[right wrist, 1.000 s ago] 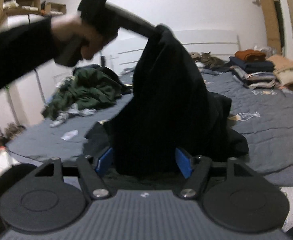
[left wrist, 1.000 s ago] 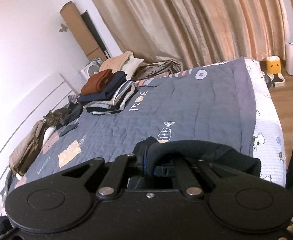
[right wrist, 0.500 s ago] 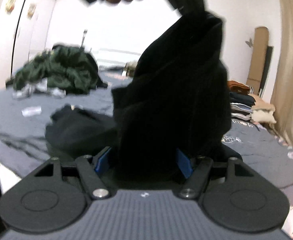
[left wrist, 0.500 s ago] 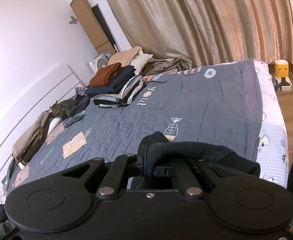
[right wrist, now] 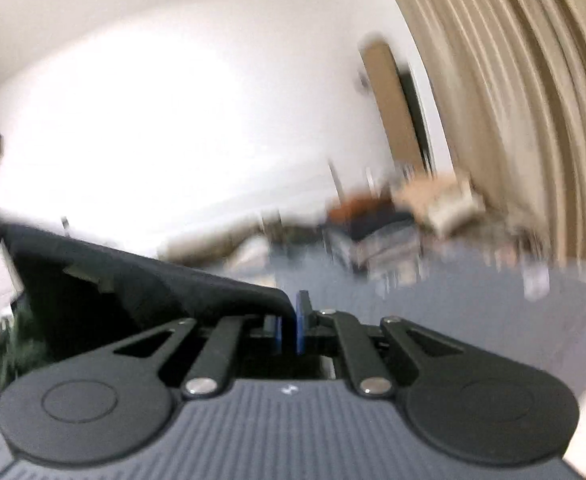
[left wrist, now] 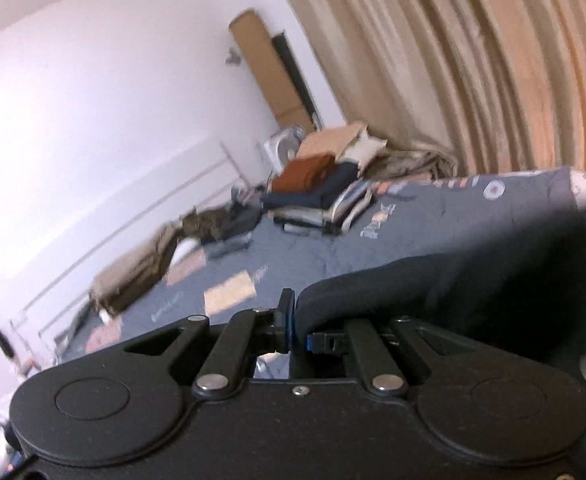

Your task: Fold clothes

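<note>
A black garment (left wrist: 473, 292) stretches rightward from my left gripper (left wrist: 298, 322), which is shut on its edge, above the grey quilted bed (left wrist: 433, 224). In the right wrist view the same black garment (right wrist: 133, 292) runs off to the left from my right gripper (right wrist: 289, 326), whose blue pads are shut on its corner. That view is blurred by motion. The cloth hangs taut between the two grippers, lifted off the bed.
A stack of folded clothes (left wrist: 321, 188) sits at the far side of the bed by the beige curtain (left wrist: 473, 80). A tabby cat (left wrist: 207, 222) lies beside the stack. Brown folded fabric (left wrist: 137, 272) lies near the headboard. A dark green pile (right wrist: 1, 340) shows at far left.
The right gripper's jaws closed on the black garment and it swung up and right. Both grippers rose, and the bunched garment is now pulled out taut between them.
</note>
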`<control>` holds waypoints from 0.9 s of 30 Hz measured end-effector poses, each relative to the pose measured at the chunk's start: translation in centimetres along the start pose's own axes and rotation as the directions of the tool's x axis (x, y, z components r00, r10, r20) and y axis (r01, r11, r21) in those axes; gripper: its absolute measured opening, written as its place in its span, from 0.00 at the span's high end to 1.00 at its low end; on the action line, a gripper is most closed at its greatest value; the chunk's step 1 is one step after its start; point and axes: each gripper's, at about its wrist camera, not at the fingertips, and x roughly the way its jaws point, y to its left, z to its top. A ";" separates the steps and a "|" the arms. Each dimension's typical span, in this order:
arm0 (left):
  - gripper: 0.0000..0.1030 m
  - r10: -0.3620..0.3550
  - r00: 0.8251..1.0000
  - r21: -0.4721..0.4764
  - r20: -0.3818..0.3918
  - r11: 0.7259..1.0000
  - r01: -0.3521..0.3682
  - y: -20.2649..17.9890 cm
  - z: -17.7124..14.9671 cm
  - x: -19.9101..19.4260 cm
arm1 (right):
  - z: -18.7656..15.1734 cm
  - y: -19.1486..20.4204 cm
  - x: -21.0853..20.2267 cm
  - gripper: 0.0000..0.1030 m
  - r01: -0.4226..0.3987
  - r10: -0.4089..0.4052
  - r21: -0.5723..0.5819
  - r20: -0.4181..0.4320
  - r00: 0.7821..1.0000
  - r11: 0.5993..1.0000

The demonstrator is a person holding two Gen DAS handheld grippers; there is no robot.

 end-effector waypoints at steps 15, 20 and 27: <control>0.94 0.404 0.867 0.121 0.292 0.883 -0.453 2.0 16.0 -19.7 | 25.4 4.3 -2.0 0.95 -0.265 0.307 -0.187 0.250 0.918 0.946; 0.94 0.512 0.776 0.092 0.367 0.811 -0.578 1.7 21.0 -26.2 | 32.0 5.9 -5.8 0.95 -0.296 0.367 -0.242 0.342 0.865 0.924; 0.94 0.585 0.708 0.052 0.396 0.755 -0.654 0.3 24.1 -29.3 | 38.0 7.0 -10.1 0.95 -0.305 0.411 -0.303 0.399 0.820 0.903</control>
